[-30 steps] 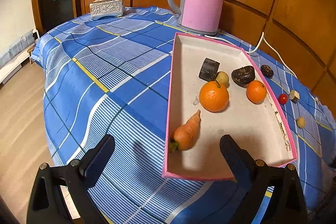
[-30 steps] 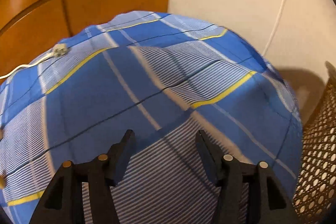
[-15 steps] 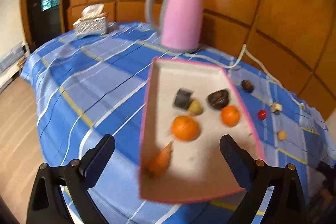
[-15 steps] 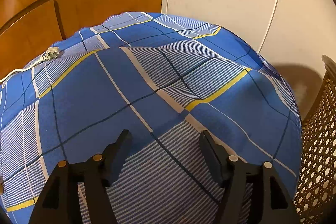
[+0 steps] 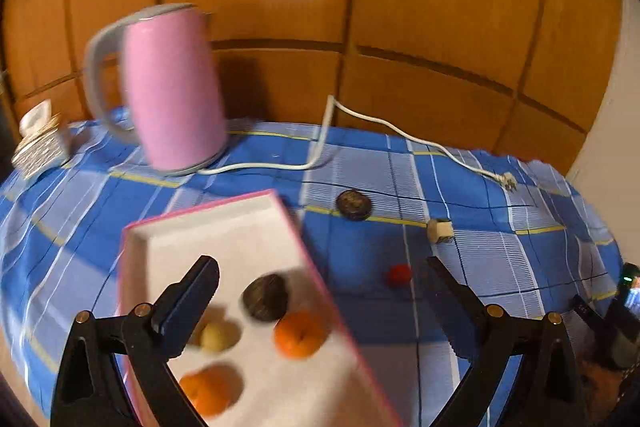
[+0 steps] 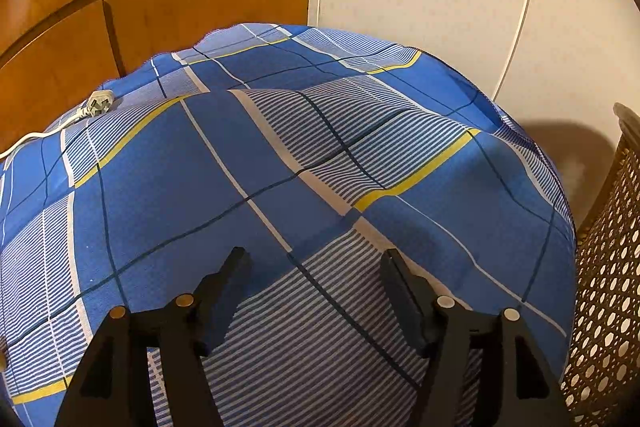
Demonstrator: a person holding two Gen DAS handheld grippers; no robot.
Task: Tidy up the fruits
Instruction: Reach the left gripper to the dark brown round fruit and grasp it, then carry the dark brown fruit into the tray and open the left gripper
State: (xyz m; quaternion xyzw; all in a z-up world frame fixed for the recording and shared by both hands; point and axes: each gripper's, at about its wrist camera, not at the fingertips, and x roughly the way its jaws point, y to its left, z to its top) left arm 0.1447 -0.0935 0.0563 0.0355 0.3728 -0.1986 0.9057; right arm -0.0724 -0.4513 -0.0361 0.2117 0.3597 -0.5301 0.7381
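Left wrist view: left gripper (image 5: 320, 291) wide open, empty, above pink-rimmed tray (image 5: 224, 227) holding two oranges (image 5: 298, 333); red fruit (image 5: 399, 274) outside on blue plaid cloth (image 5: 460, 187). Right gripper (image 6: 316, 291) parted, nothing between fingers.

A home room: wood-panelled wall (image 5: 400, 7), checked tablecloth (image 6: 280, 167), pink kettle (image 5: 172, 87) (corded)
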